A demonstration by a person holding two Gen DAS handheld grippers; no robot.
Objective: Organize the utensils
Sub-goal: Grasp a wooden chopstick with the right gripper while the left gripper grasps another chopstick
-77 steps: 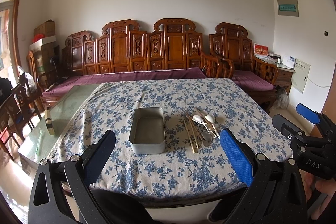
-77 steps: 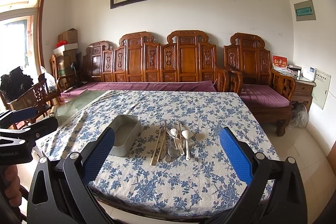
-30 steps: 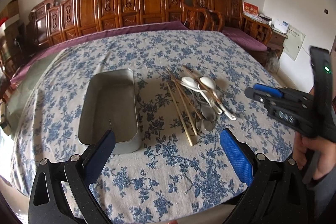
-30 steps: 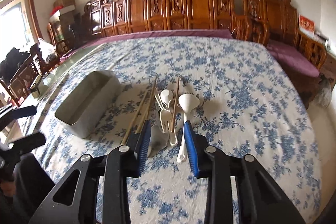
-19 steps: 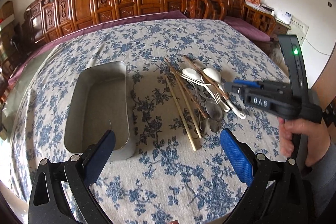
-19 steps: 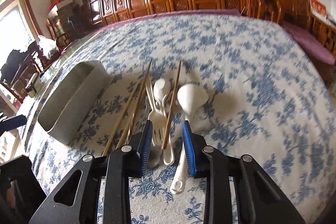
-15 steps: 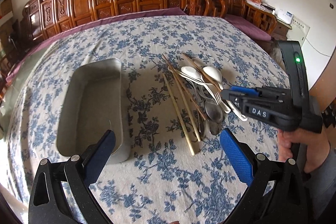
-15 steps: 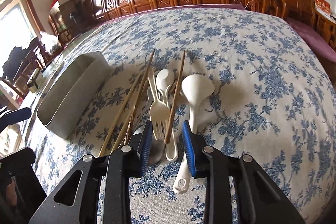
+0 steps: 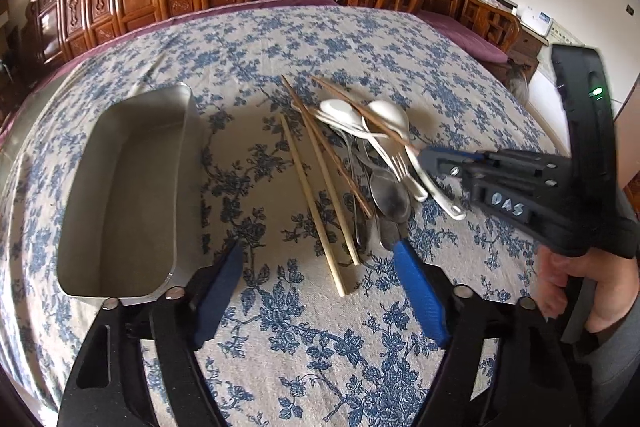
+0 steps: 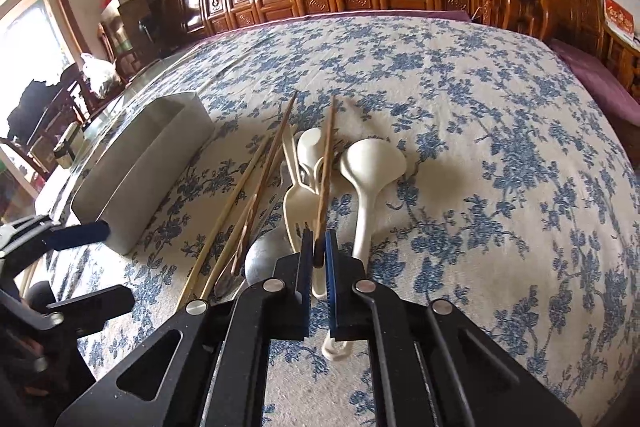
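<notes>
The right tool [image 10: 316, 247] has just closed and is clamped on the near end of a dark brown wooden chopstick [image 10: 326, 163] that lies across the pile of white plastic spoons [image 10: 370, 163] mid-counter. The left tool [image 9: 320, 287], its blue pads apart and narrowing with nothing between them, hovers near the pale bamboo chopsticks [image 9: 312, 203]. A rectangular grey metal tin [image 9: 124, 191] sits to the left on the blue-flowered counter [image 9: 304, 347].

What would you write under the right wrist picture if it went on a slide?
Right gripper shut on the near end of a dark chopstick in the utensil pile, metal tray waiting to its left on the floral tablecloth.
</notes>
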